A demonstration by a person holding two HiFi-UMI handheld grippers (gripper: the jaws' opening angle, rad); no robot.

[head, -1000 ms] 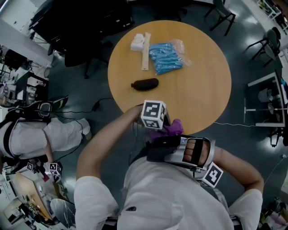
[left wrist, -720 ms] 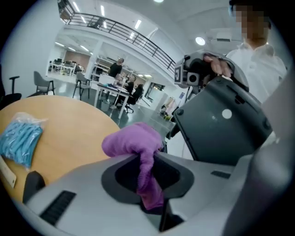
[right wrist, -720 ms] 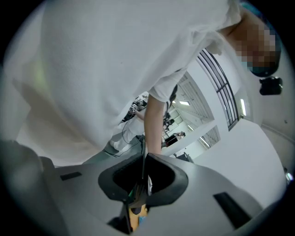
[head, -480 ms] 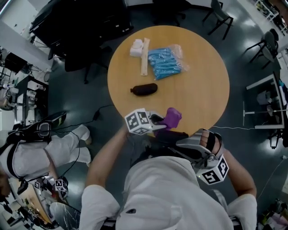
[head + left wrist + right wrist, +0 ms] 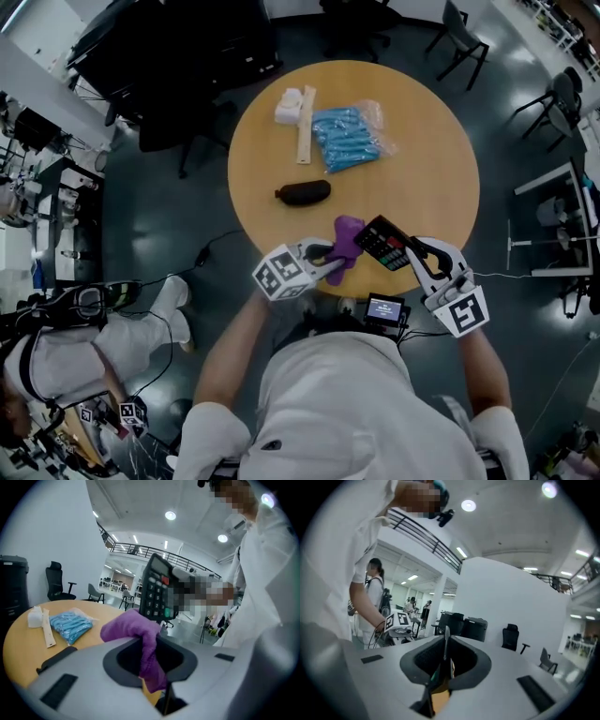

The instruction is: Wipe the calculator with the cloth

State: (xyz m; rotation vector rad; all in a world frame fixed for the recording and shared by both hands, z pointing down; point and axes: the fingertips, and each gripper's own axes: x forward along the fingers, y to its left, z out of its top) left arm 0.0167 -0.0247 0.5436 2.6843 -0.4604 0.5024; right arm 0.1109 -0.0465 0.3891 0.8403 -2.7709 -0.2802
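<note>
My left gripper [image 5: 326,259] is shut on a purple cloth [image 5: 346,238], which bunches out over the near edge of the round wooden table [image 5: 431,141]. In the left gripper view the cloth [image 5: 138,631] hangs through the jaw gap of the left gripper [image 5: 150,667]. My right gripper [image 5: 418,253] is shut on a black calculator [image 5: 385,242], keys up, just right of the cloth; I cannot tell whether they touch. The calculator [image 5: 157,591] stands tilted behind the cloth. In the right gripper view the calculator [image 5: 446,645] shows edge-on between the jaws of the right gripper [image 5: 442,670].
On the table lie a black pouch [image 5: 304,193], a blue plastic bag [image 5: 347,137], a beige strip [image 5: 303,120] and a white object [image 5: 288,106]. A small screen device [image 5: 385,309] hangs at my chest. Chairs and desks ring the table; a person sits at the lower left.
Both grippers came away from my chest. The right one swung out to the right and rolled, bringing the calculator keys-up over the table edge. The left one shifted with the cloth beside it.
</note>
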